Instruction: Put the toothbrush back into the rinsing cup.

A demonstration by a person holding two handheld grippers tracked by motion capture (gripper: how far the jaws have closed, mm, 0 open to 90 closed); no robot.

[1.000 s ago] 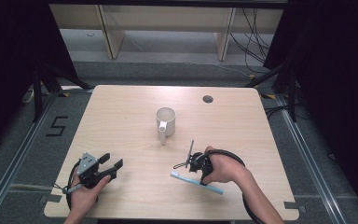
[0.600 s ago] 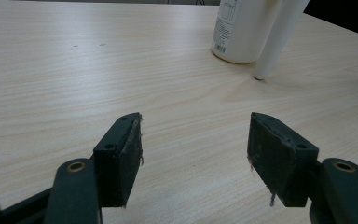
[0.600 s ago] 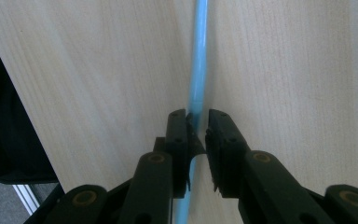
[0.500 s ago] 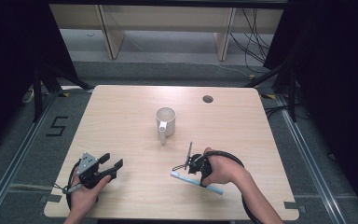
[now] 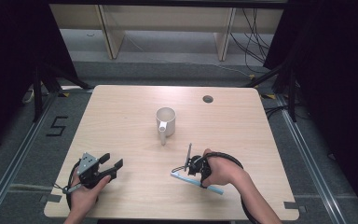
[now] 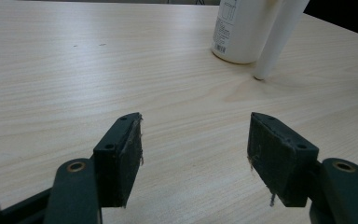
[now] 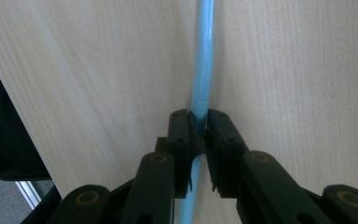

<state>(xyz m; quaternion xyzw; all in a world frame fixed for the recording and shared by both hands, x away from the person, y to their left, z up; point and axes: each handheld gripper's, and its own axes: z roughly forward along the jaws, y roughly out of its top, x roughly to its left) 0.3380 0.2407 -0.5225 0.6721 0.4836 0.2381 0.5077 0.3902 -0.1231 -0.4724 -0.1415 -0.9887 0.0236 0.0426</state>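
While clamped on the blue stick (image 7: 202,70), right claw (image 7: 197,126) near table edge (image 5: 168,217); left claw (image 6: 196,144) agape.

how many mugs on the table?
1: the white mug stands near the table's middle, handle toward the person, beyond both tongs; also seen up close in the left gripper view.

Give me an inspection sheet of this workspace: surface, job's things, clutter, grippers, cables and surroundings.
Surface: light wooden table with a round hole near its far edge.
Job's things: blue stick lying flat near the front edge; white mug upright mid-table.
Clutter: nothing seen.
Grippers: left gripper open, holding nothing; right gripper clamped on the blue stick, its jaws having just closed further.
Cables: black cable loops from the right gripper; more cables on the floor behind.
Surroundings: dark curtains, grey floor, wooden shelving behind.
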